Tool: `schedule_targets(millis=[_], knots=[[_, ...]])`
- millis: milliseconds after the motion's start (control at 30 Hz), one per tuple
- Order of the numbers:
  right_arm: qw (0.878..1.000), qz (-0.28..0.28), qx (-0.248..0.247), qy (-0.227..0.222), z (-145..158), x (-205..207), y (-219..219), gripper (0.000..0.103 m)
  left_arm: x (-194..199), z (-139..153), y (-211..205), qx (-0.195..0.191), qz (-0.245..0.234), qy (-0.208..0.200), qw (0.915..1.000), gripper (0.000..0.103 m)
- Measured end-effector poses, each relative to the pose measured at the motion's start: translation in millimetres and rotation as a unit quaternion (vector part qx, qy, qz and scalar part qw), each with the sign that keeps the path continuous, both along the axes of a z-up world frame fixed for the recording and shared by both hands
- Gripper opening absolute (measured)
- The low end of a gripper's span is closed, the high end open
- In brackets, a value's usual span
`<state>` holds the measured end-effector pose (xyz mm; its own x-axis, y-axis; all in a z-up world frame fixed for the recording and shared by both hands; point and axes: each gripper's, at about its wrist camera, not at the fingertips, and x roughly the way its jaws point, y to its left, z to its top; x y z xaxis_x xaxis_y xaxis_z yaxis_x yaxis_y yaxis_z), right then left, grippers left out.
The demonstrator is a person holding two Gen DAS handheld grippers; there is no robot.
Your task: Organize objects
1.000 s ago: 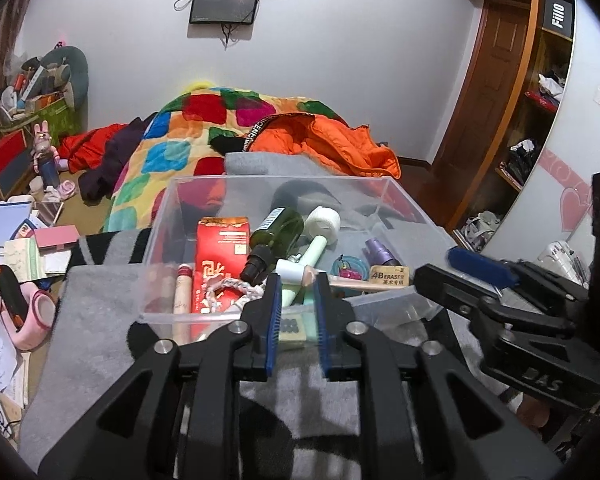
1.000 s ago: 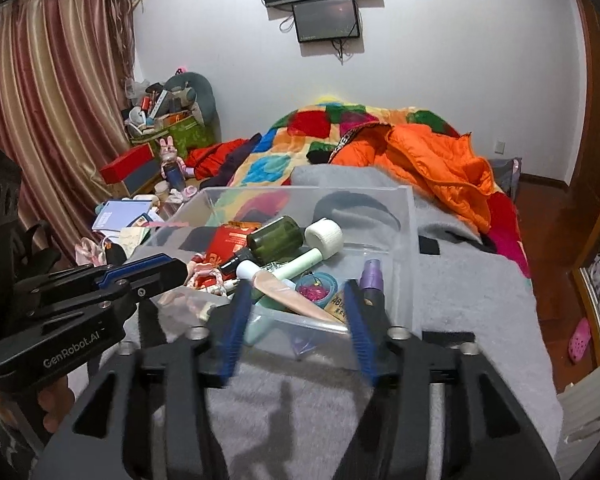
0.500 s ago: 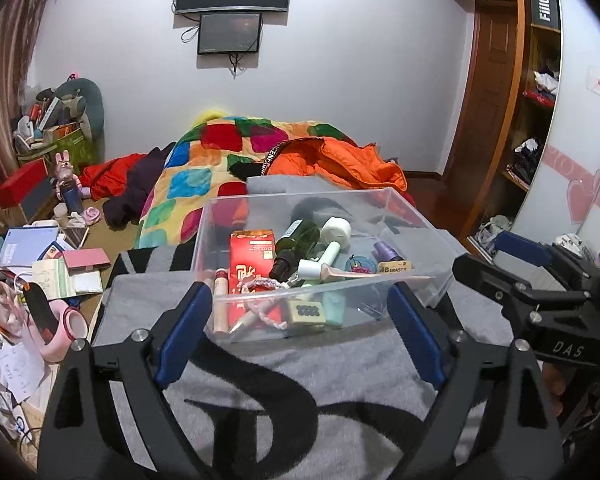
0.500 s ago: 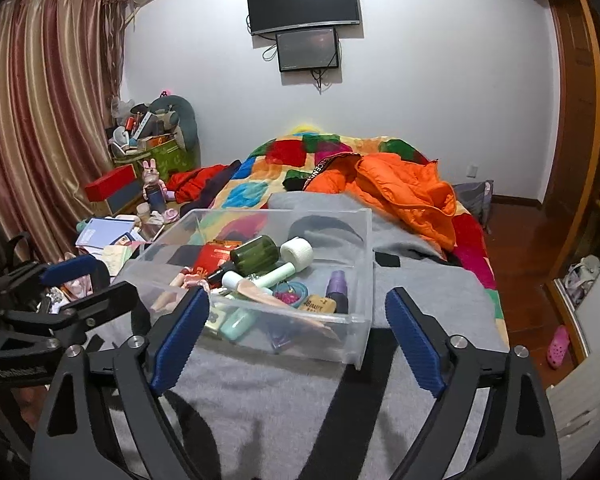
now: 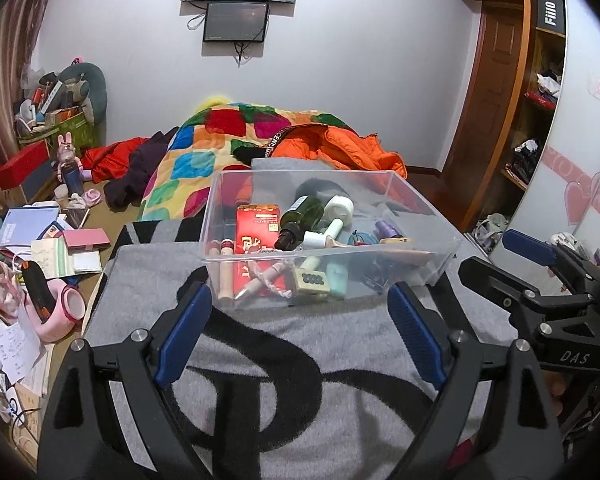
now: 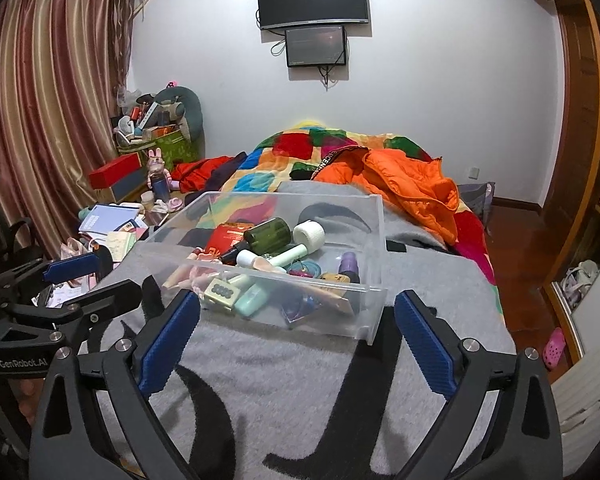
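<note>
The clear bin (image 5: 432, 216) of small items sits on the grey blanket (image 5: 300, 344) directly ahead of both tongs, left (image 5: 300, 334) and right (image 6: 296, 342), each spread wide, empty, roughly equally near.

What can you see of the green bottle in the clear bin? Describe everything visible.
The green bottle is dark, glossy and translucent, glass or plastic by its look, with a black cap and a white label. It lies on its side in the clear bin, cap toward the cameras, resting on other items between the red box and the white-capped bottle. Neither gripper touches it.
</note>
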<state>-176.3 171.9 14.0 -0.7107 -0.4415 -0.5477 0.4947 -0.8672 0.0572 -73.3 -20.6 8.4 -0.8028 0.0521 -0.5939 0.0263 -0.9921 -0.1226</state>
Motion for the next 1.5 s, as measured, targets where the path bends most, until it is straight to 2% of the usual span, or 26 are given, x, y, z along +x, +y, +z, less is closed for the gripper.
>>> schedule_targets(millis=[1500], knots=[[1.0,0.002,-0.005,-0.004,-4.2,1.9,1.5,0.097,-1.1,2.3,7.8,0.009,-0.017,-0.007,0.9998,0.09]])
